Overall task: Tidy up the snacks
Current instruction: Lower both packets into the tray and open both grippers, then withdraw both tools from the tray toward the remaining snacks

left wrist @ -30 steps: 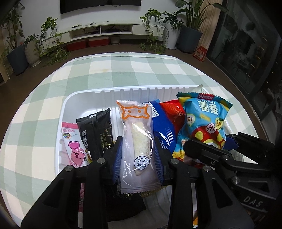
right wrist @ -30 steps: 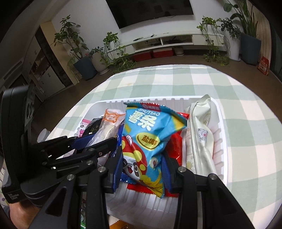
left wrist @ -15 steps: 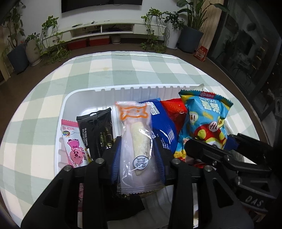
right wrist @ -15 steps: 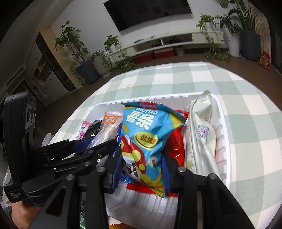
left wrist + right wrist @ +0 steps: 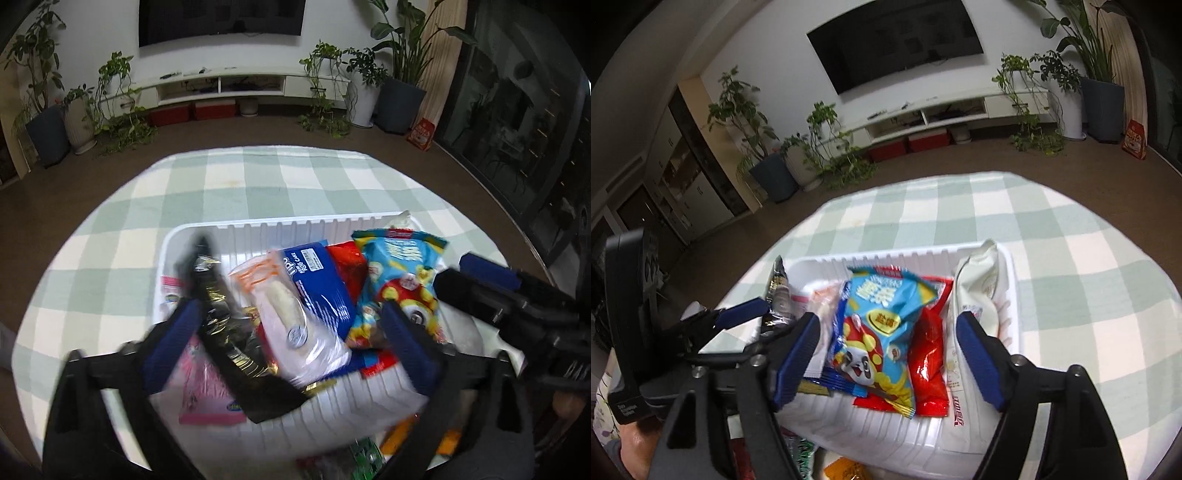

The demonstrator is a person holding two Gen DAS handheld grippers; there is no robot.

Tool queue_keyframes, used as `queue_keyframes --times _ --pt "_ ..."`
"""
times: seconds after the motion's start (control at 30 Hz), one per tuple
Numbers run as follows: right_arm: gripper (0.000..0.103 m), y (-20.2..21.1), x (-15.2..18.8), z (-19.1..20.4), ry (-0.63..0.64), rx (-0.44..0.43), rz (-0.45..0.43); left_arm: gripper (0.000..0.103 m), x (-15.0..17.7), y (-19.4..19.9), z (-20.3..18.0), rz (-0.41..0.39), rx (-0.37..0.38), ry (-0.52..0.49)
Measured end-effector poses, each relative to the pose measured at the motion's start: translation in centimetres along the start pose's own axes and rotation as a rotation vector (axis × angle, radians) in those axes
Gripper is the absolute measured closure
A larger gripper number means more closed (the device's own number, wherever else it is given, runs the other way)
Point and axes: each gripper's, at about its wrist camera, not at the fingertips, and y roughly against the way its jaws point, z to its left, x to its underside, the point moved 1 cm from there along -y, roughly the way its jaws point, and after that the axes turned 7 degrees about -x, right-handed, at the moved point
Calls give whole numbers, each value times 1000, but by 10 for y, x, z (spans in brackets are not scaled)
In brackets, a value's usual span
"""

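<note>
the white tray (image 5: 258, 230) at the centre of the left wrist view is already filled with a row of snacks: a black packet (image 5: 218, 314), a clear-wrapped roll (image 5: 291, 317), a dark blue cake pack (image 5: 317, 284), a red bag (image 5: 349, 262) and the light blue chip bag (image 5: 400, 280). in the right wrist view a cream pouch (image 5: 975, 295) is seen leaning on the tray's right wall. a few packets (image 5: 369, 450) are glimpsed outside the tray at the lower edge, so some sorting is judged to be left.

the left gripper (image 5: 291, 343) is shown with its jaws just sprung wide apart, the clear-wrapped roll lying loose between them, gripped by nothing. the right gripper (image 5: 886, 362) has likewise just been opened, and the chip bag (image 5: 882, 321) is left resting in the tray between its pads, untouched. both grippers are angled downward over the tray's near edge.
</note>
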Motion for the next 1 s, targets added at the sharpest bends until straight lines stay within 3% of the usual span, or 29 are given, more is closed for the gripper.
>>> queue_keyframes --times 0.17,0.37,0.53,0.67,0.77,1.0 --pt "6 27 -5 8 14 -34 -57 0 15 53 -1 -72 1 -11" --pt "6 62 6 27 101 -24 -84 0 74 123 28 -139 -29 66" --pt "6 87 31 43 137 19 -62 0 136 130 59 -28 -49 198" --pt "6 91 62 56 211 72 -16 0 169 127 58 42 -69 234" --pt "7 84 86 62 266 113 38 0 177 122 46 76 -95 216" --pt "17 59 107 56 310 165 147 1 174 85 34 185 -175 197"
